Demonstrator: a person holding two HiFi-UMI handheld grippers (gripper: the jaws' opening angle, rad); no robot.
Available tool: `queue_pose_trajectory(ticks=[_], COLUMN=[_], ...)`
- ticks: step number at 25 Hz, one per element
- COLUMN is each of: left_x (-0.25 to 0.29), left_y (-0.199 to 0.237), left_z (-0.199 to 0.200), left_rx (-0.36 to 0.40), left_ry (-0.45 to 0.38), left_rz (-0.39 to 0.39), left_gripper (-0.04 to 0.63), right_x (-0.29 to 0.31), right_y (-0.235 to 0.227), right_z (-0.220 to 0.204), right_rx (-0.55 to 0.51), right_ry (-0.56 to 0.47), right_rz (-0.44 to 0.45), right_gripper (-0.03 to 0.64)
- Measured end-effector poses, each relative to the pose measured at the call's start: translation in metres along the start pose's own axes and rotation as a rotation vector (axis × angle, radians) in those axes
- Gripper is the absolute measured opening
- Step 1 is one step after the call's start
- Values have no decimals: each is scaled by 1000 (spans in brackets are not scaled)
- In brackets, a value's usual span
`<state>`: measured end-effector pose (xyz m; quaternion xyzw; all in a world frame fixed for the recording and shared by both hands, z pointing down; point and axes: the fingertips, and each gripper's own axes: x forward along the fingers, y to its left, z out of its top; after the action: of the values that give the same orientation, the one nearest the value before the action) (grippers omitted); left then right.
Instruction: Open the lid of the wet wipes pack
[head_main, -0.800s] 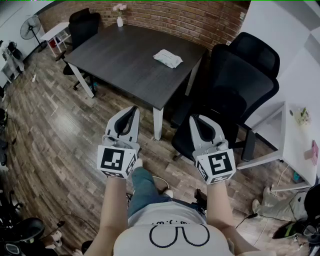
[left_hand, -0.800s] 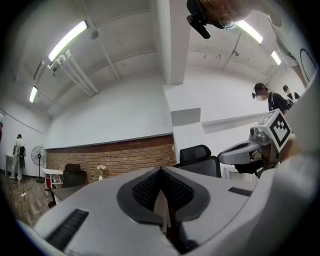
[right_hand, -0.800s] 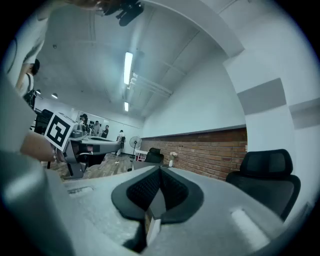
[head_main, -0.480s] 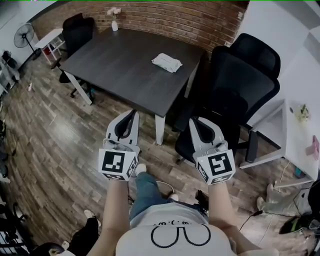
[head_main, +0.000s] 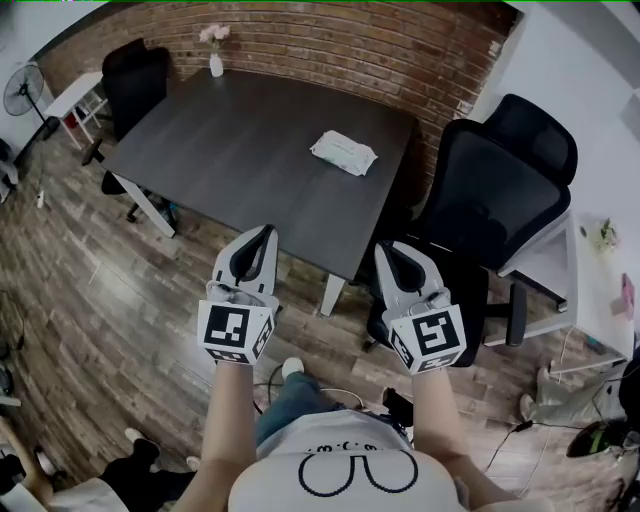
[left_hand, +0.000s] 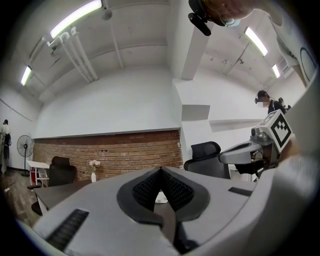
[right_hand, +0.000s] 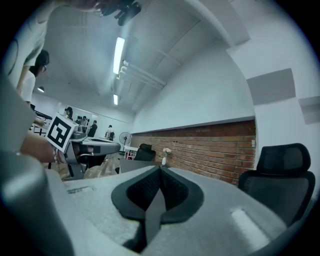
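The white wet wipes pack (head_main: 343, 152) lies flat on the dark table (head_main: 230, 150), toward its right edge; its lid looks flat. Both grippers hang in the air short of the table's near edge, well away from the pack. My left gripper (head_main: 263, 233) is shut with nothing in it, and my right gripper (head_main: 384, 250) is shut and empty too. In the left gripper view a bit of the pack (left_hand: 160, 197) shows past the closed left gripper (left_hand: 161, 172). The right gripper view shows the closed right gripper (right_hand: 160, 170), level with the table.
A black office chair (head_main: 495, 190) stands at the table's right, close to my right gripper. Another black chair (head_main: 130, 75) and a small vase of flowers (head_main: 215, 62) are at the table's far left. A brick wall (head_main: 350, 45) runs behind. A white desk (head_main: 600, 290) is at right.
The view has shifted nearer the table, which now lies lower and larger in frame. Both grippers keep the same pose, shut, side by side.
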<state>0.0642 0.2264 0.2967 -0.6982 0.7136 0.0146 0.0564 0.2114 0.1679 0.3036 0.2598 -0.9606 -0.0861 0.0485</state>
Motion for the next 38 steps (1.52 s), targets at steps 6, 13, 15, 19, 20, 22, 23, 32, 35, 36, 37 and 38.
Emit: queue_pose_trajectory(ticks=[6,13,15,19,20,22,23,32,35,36,37,38], left_x=[34,62,68,79,82,92,98,183,224,238,251,264], left_y=[62,91,98,110,114,123,127,160,166,167,167,168], left_z=[-5,-20,-23,-26,-27,-30,-33,-73,-82,-83,-85,-87], left_rx=[-3,-32,-40,-37,-36,-33,-31,-26,-25,-26,-28,-31], left_ry=[-2,10,11,1,-1,3,10,85,106,111,114,118], left_rz=[-72,-108,-111,-109,-108,-106,-107,-150,-183,-194,-205,-217], left_gripper=[-2,-2,-2,-2,-2,-2,-2,-2,-2,-2,-2,-2], right_x=[65,105,114,133,139,154,162,245,273,281,287,293], right_y=[6,2,-1,-10,-12,-17,-21,-70,-93,-101,-110,-119], right_z=[7,4,1,-4,-5,-10,-12,-52,-61,-63,-65,-67], right_rx=[6,9,8,10,10,15,22,88,96,95,92,89], right_ry=[18,44,51,50,49,48,49,83,97,102,108,116], right_rz=[-75,-110,-114,-123,-123,-123,-123,-142,-156,-162,-169,-178], right_gripper=[2,2,2,2,2,2,2,2,2,2,2,2])
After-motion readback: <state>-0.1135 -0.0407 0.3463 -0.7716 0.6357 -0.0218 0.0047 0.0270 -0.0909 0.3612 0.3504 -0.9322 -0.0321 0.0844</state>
